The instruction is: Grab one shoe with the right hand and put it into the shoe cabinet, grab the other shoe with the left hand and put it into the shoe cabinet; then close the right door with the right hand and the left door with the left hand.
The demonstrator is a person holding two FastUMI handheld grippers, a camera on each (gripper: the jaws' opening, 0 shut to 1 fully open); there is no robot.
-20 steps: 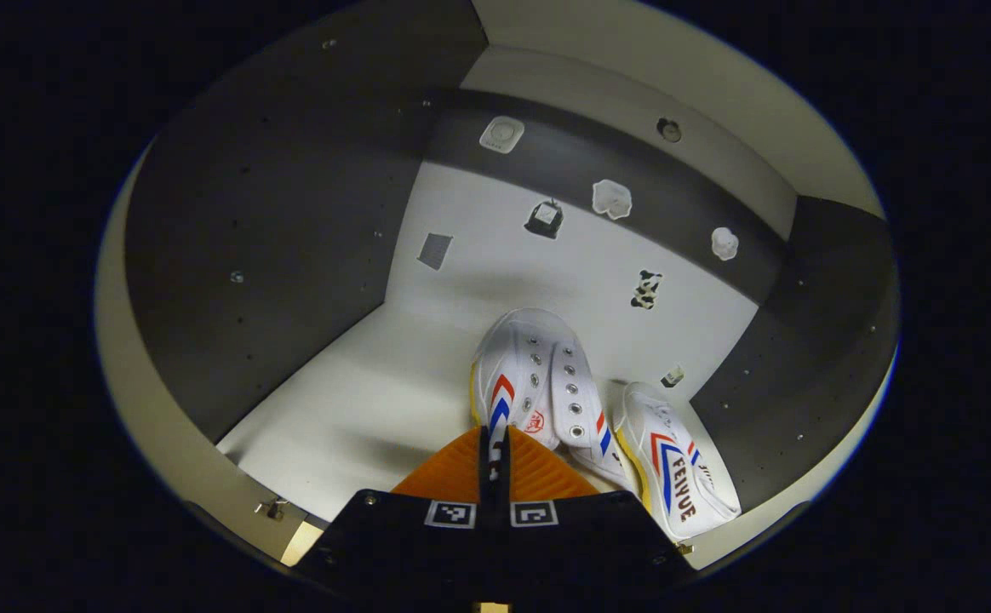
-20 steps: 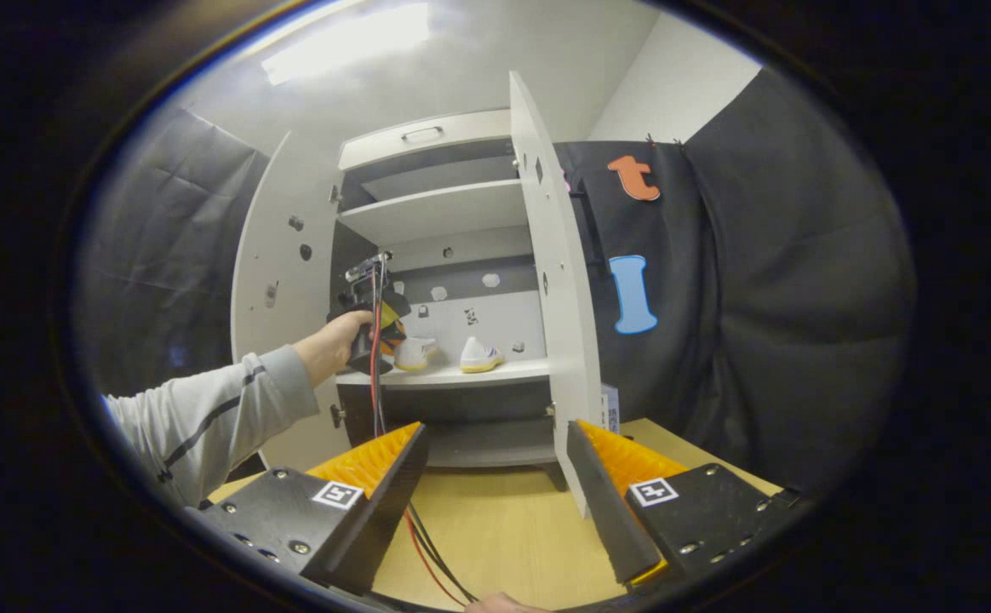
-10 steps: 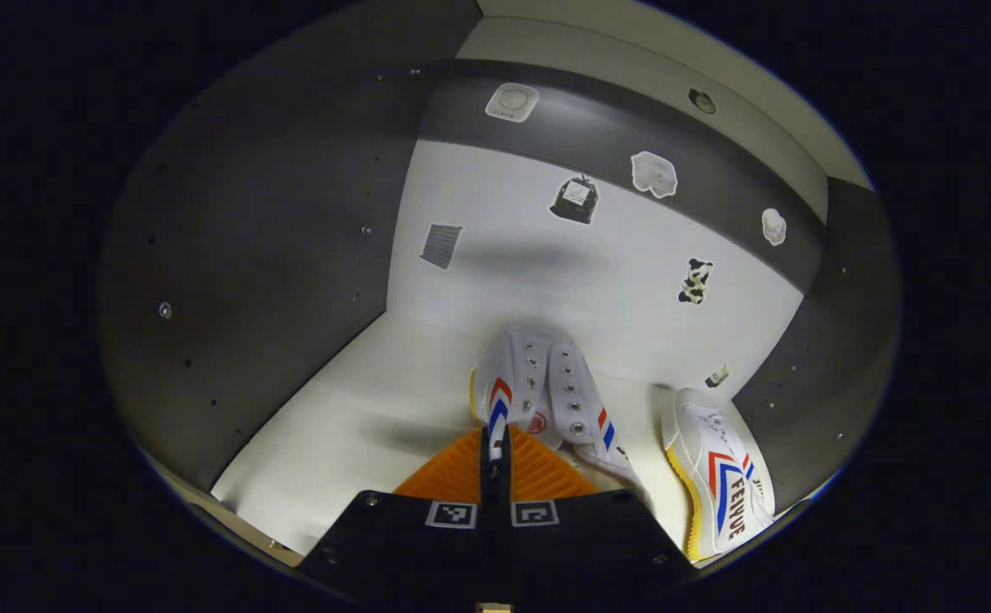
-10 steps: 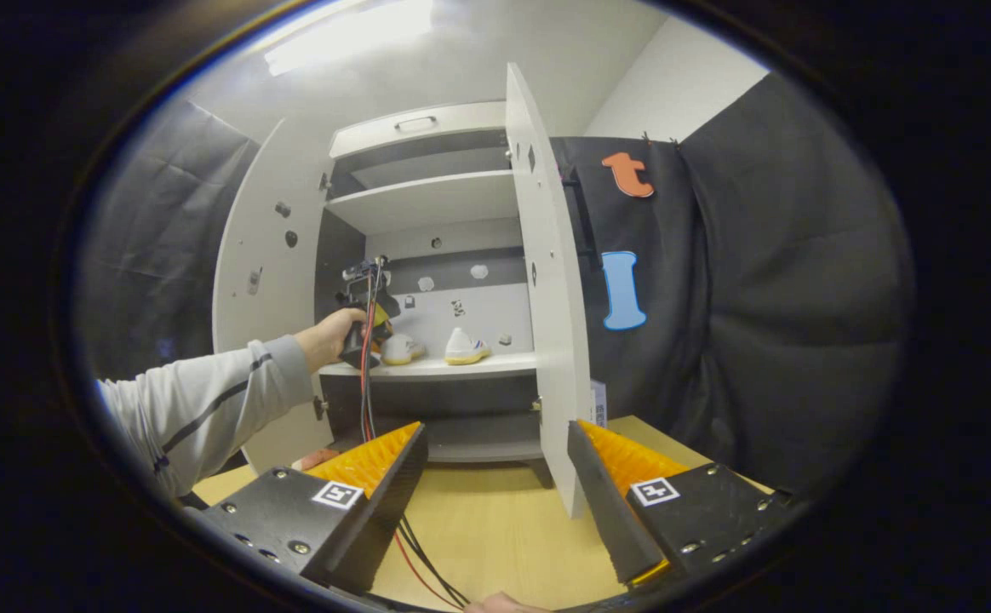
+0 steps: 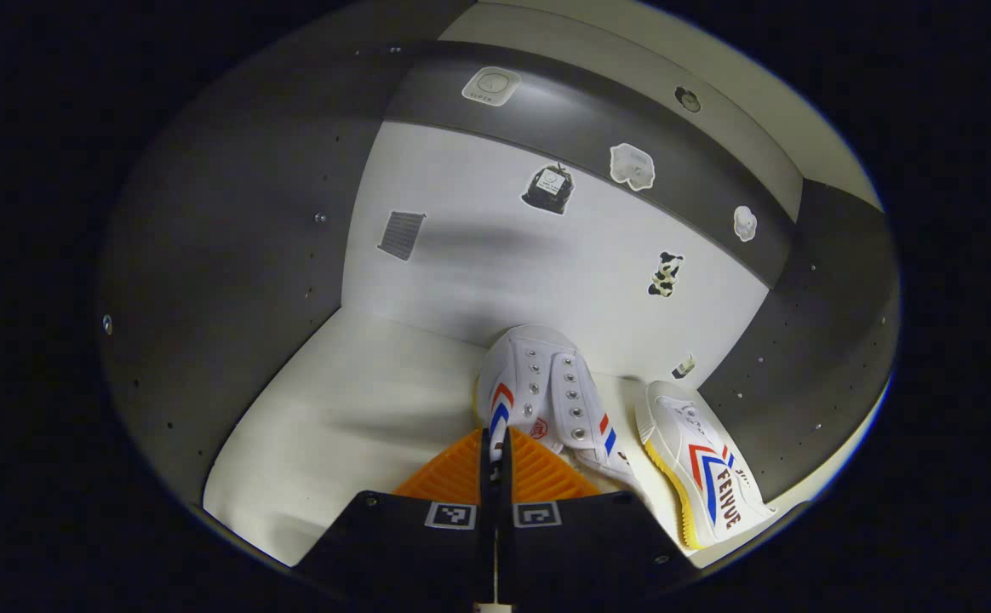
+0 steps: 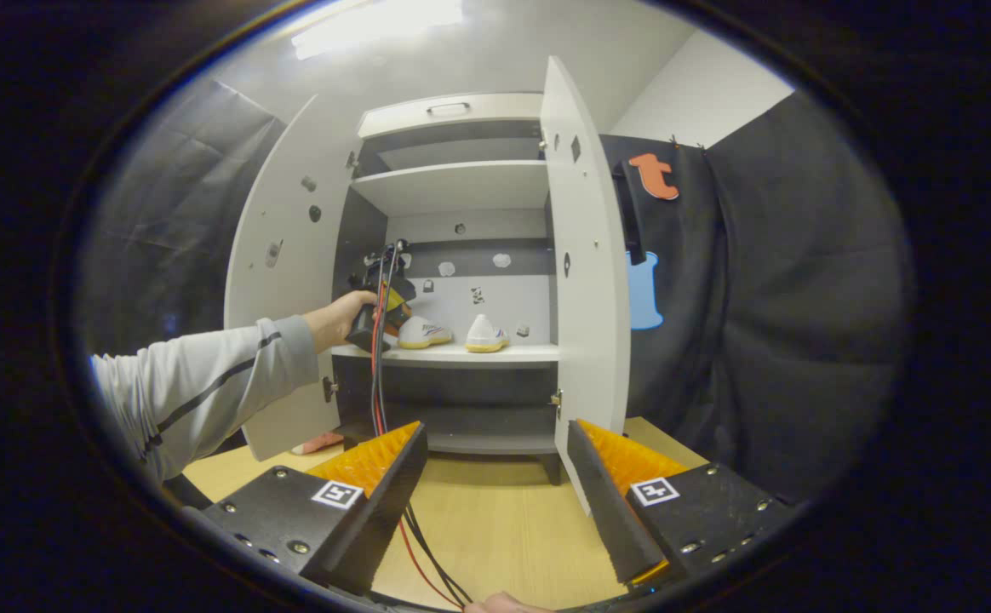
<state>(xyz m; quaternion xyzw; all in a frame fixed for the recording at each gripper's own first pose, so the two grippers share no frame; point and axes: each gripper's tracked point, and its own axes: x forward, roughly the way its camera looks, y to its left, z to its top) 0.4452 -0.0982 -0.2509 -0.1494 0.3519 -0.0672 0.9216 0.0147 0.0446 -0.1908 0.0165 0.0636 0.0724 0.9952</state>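
On the cabinet shelf (image 5: 351, 400), my left gripper (image 5: 495, 438) is pinching the soft, light shoe (image 5: 538, 387) by its heel edge at six o'clock. My right gripper (image 6: 495, 460) is hanging spread wide, holding nothing.

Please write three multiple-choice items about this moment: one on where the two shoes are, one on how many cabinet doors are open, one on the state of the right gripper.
1. Where are the shoes?
A. on the wooden table
B. on a cabinet shelf
C. on the floor

2. How many doors are open?
A. none
B. one
C. two

3. The right gripper is
A. open, holding nothing
B. shut on a shoe
C. shut on a door

Answers: 1 B, the left shoe and the right shoe sit on the shelf. 2 C, the left door and the right door stand open. 3 A, the right gripper has spread fingers.
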